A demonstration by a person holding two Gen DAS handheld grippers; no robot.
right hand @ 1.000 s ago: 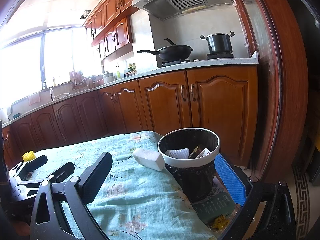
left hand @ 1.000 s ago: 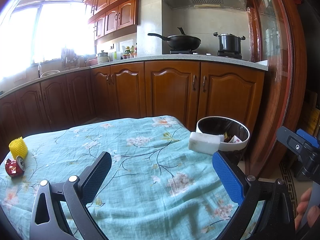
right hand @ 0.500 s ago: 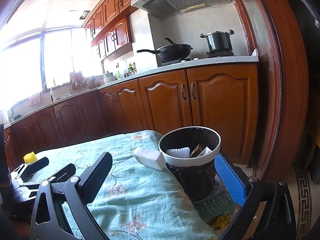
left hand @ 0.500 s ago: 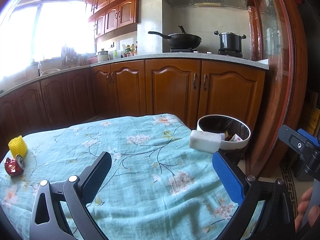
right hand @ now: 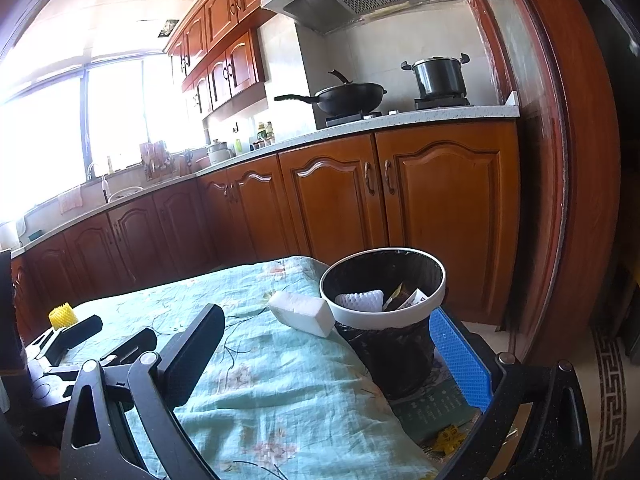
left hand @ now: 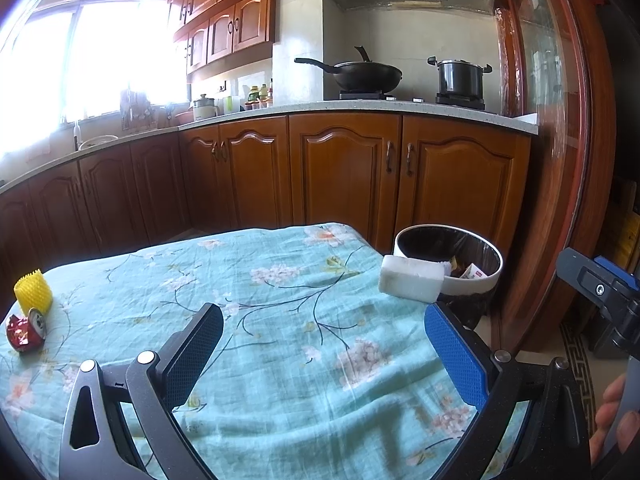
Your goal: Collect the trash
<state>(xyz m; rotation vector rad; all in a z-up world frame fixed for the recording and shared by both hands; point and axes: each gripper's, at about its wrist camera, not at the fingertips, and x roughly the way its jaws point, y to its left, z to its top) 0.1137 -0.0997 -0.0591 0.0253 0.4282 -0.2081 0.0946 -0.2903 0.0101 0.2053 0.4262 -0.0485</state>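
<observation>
Trash, three loose items on the table, none in my grip.

Left gripper (left hand: pixel 322 354): fingers spread wide, nothing between them, held low over the near edge of the table (left hand: pixel 280 420). It faces the length of the cloth, which I judge a good stance for choosing the next piece.

Right gripper (right hand: pixel 326 354): fingers likewise wide apart and empty, over the near right corner, aimed at the bin. A hand (left hand: pixel 614 416) on its handle shows at the edge of the left view.

White foam block (left hand: pixel 412 284): lies at the table's right edge, just beside the bin rim, possibly touching it; I cannot tell. Nearest to both tools and to the bin, so my likely next pick, probably for the right gripper.

Crushed red can (left hand: pixel 25 331): left edge of the table, on its side, well apart from the bin.

Yellow foam net (left hand: pixel 33 291): upright, just behind the can, same left edge. Both fall to the left gripper by reach.

Bin (right hand: pixel 440 280): black-lined, white rim, standing on the floor against the right edge of the table. It already holds a white foam net (right hand: pixel 358 300) and some wrappers (right hand: pixel 412 300), so collection is part done.
</observation>
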